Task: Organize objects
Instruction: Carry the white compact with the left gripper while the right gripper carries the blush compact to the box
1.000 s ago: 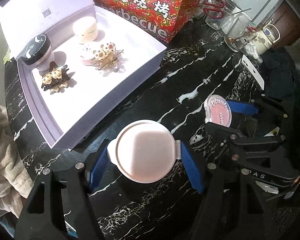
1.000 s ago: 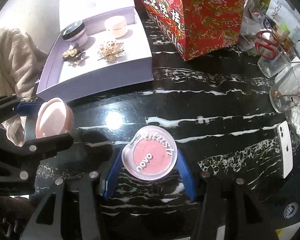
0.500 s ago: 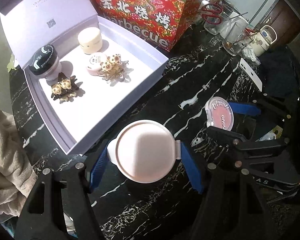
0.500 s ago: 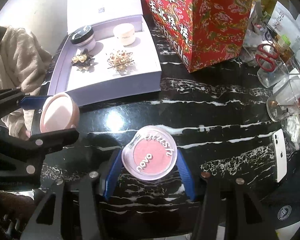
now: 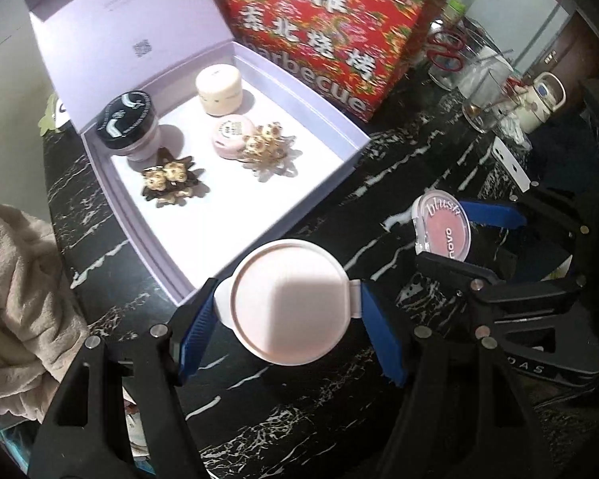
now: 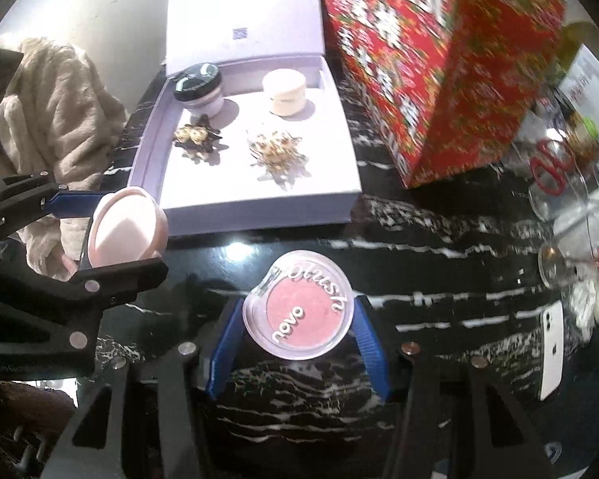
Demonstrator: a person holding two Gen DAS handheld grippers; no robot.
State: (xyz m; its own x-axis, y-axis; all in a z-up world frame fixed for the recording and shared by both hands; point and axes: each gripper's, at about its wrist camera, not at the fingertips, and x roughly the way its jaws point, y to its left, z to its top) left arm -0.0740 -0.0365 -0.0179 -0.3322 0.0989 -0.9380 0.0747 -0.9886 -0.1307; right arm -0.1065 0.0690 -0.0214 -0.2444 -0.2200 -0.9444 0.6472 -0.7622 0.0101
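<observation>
My left gripper (image 5: 287,303) is shut on a round pale pink compact (image 5: 289,301), held above the black marble table just in front of the open lilac box (image 5: 259,207). My right gripper (image 6: 299,311) is shut on a clear blush compact (image 6: 299,311) with a pink pan, to the right of the left one; it also shows in the left wrist view (image 5: 443,227). In the box lie a black-lidded jar (image 5: 127,123), a cream jar (image 5: 219,88), a small pink jar (image 5: 232,136) and two hair clips (image 5: 167,177) (image 5: 267,147).
A red barbecue box (image 6: 431,72) stands behind the lilac box to the right. Glass jars with red scissors (image 6: 551,167) and a white phone (image 6: 551,351) are at the right. A beige cloth (image 6: 56,119) lies at the left.
Both grippers have lifted and moved with their compacts toward the lilac box, which now sits closer and more central. Their grips have not changed.
</observation>
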